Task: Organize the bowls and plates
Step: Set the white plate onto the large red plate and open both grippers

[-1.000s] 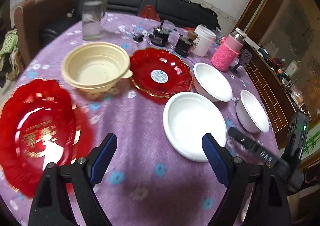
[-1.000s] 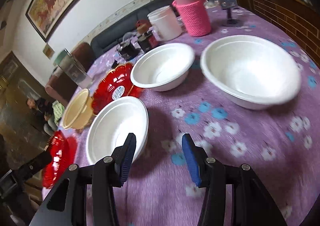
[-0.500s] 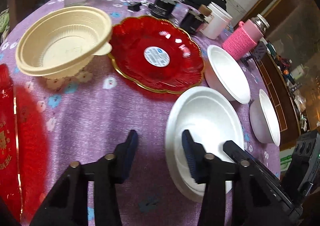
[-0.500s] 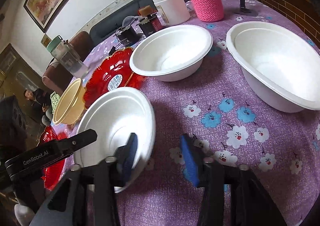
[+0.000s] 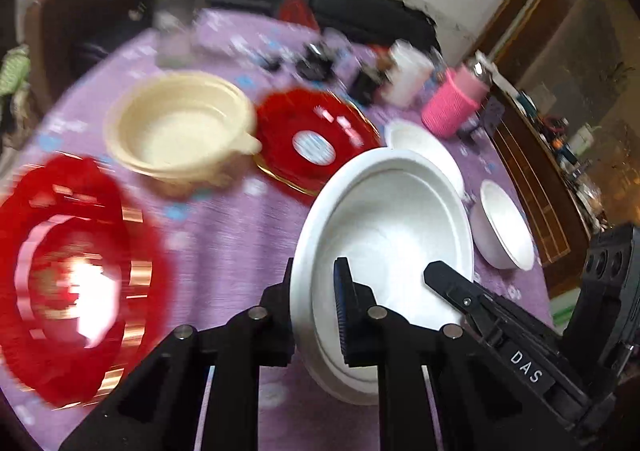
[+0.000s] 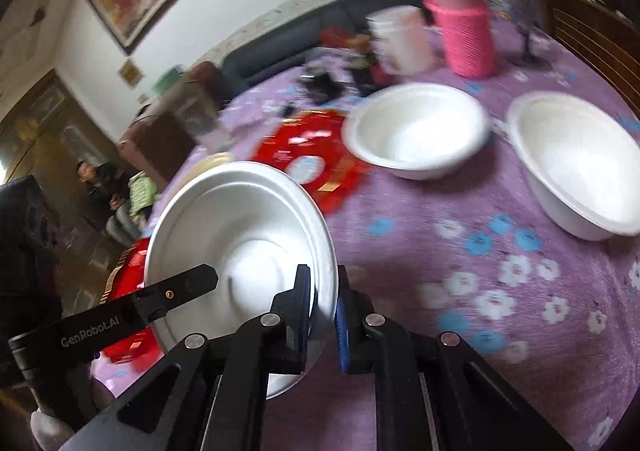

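The white bowl (image 5: 394, 235) (image 6: 244, 227) was up off the purple table (image 5: 236, 251), tipped between my two grippers. My left gripper (image 5: 314, 303) pinched its left rim, nearly closed on it. My right gripper (image 6: 322, 301) pinched its right rim the same way. Past the jaws sat two red plates (image 5: 312, 139), a cream bowl (image 5: 180, 131) and two more white bowls (image 6: 416, 131).
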Demonstrator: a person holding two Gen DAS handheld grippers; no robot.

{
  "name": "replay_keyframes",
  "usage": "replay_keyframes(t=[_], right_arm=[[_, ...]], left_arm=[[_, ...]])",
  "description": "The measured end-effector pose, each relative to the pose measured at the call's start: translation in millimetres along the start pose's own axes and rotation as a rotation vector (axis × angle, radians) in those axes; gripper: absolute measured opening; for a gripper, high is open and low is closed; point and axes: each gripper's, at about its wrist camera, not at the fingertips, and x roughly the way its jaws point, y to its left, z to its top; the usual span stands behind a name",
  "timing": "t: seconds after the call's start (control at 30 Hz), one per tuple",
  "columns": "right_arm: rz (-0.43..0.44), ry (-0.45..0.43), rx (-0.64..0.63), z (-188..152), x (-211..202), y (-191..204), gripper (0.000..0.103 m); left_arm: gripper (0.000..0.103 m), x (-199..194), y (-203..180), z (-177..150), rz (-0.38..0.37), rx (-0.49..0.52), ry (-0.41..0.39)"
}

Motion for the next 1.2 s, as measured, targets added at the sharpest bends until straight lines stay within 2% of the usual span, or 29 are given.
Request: replay_keyframes(t=[0.1,0.27,0.4,0.5,0.63,0.7,0.77,0.8,0.93,1.03,1.2], right_arm=[[0.058,0.016,-0.065,2,9,42,0.013],[0.145,0.084,-0.153,-4,47,114,0.014],[0.148,0.157,-0.222,-18,87,162,0.014],[0.120,0.192,-0.261,-26,113,185,0.014],[0.088,0.218,-0.281,-32,133,198,0.014],[0.072,0.226,-0.284,-32,141,199,0.015],[0.052,0.223,-0.276,-32,145,197,0.015],[0.052,0.226,-0.272,-30,148,195,0.015],[0.074,0.201,-0.255,-26,140,189,0.017],[0.100,0.152,-0.228,-21,122,185,0.024],[0.109,0.052,-0.194,-17,75,159,0.043]], left_arm=[[0.016,-33,34,-1,0.048,-0.047,-0.058],[0.016,-65,104,-1,0.140,-0.155,-0.111],[0.016,-61,164,-7,0.213,-0.256,-0.088],[0.016,-46,195,-12,0.233,-0.309,-0.049],[0.020,-39,213,-15,0.247,-0.337,-0.039],[0.038,-37,218,-13,0.244,-0.351,-0.044],[0.053,-41,221,-15,0.256,-0.362,-0.067],[0.056,-45,223,-15,0.260,-0.368,-0.082],[0.057,-67,229,-20,0.242,-0.395,-0.132],[0.066,-87,223,-24,0.239,-0.400,-0.191],[0.082,-119,194,-36,0.223,-0.384,-0.304]])
